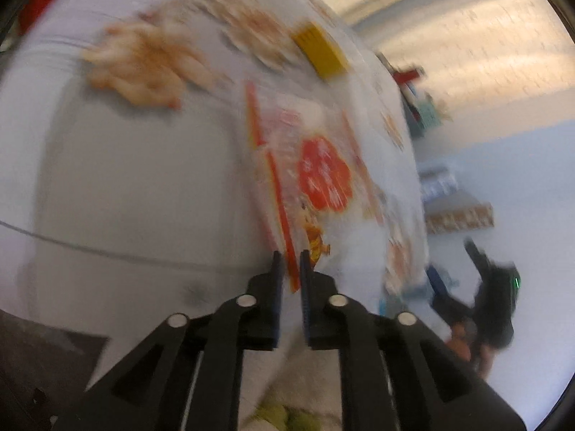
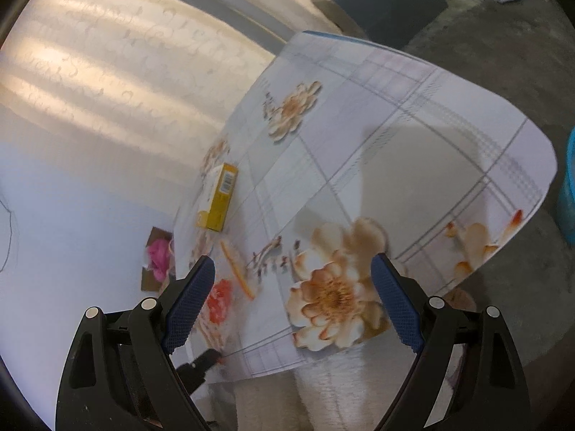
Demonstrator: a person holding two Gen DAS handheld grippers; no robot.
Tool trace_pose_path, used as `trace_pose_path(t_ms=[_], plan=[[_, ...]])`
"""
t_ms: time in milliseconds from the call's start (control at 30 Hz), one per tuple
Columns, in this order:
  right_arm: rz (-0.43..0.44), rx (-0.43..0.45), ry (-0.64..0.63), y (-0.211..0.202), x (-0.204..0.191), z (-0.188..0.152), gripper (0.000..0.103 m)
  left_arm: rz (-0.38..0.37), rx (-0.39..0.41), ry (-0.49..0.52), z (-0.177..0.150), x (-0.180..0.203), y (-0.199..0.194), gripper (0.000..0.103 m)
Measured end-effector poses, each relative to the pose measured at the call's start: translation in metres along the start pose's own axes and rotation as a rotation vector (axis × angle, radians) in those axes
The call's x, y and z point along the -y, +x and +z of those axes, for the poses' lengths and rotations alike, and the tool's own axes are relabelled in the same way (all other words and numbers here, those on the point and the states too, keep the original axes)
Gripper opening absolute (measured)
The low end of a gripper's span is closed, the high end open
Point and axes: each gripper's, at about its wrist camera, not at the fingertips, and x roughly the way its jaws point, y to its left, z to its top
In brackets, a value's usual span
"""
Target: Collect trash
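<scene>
A clear plastic wrapper [image 1: 316,179] printed in red and orange lies flat on the flowered tablecloth [image 1: 143,179]. Its near orange corner sits in the narrow gap between the fingers of my left gripper [image 1: 291,256], and the blur hides any pinch. From the right wrist view the same wrapper [image 2: 219,301] reaches the table's front edge, where my left gripper's tip [image 2: 206,359] meets it. Further back lies a yellow carton [image 1: 320,50] [image 2: 219,197]. My right gripper [image 2: 293,258] hangs wide open over the near part of the table, holding nothing.
On the floor left of the table a cardboard box [image 2: 158,258] holds something pink. A teal bin [image 2: 567,194] shows at the right edge, beyond the table's corner. A dark box [image 2: 388,0] stands at the back. Packages [image 1: 456,212] lie along the wall.
</scene>
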Motion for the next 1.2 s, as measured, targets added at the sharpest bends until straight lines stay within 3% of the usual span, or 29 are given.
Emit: trace_pose_path(t_ms=[67,133,200,300,433,500,800,900,967,1067,1200], plan=[[-0.006,-0.002,-0.005,0.000,-0.003,-0.002,0.085,-0.043,-0.059,0.053,-0.003,0.011,0.007,0.035],[-0.018,-0.003,-0.009,0.000,-0.004,-0.005,0.085,-0.066,-0.107,0.138,-0.005,0.025,0.010,0.048],[-0.025,-0.004,-0.007,0.000,-0.004,-0.007,0.085,-0.076,-0.107,0.239,-0.005,0.038,0.006,0.049],[-0.029,-0.006,-0.001,0.001,-0.003,-0.009,0.085,-0.048,-0.013,0.394,0.002,0.056,-0.011,0.049],[-0.018,-0.031,-0.005,0.006,-0.005,-0.014,0.085,0.056,0.147,0.463,0.025,0.059,-0.027,0.049],[-0.006,-0.050,-0.018,0.011,-0.010,-0.017,0.085,0.080,0.167,0.449,0.038,0.057,-0.028,0.049],[0.018,-0.105,-0.035,0.029,-0.020,-0.027,0.085,-0.028,0.037,0.354,0.030,0.045,0.000,0.048],[0.019,-0.110,-0.035,0.030,-0.020,-0.029,0.085,-0.089,-0.098,0.333,0.016,0.041,0.020,0.049],[0.017,-0.107,-0.035,0.029,-0.020,-0.029,0.085,-0.081,-0.220,0.363,0.006,0.044,0.037,0.051],[0.016,-0.096,-0.027,0.025,-0.018,-0.028,0.085,-0.050,-0.235,0.456,-0.008,0.056,0.039,0.064],[0.018,-0.088,-0.013,0.021,-0.012,-0.029,0.085,-0.063,-0.192,0.501,-0.005,0.065,0.030,0.064]])
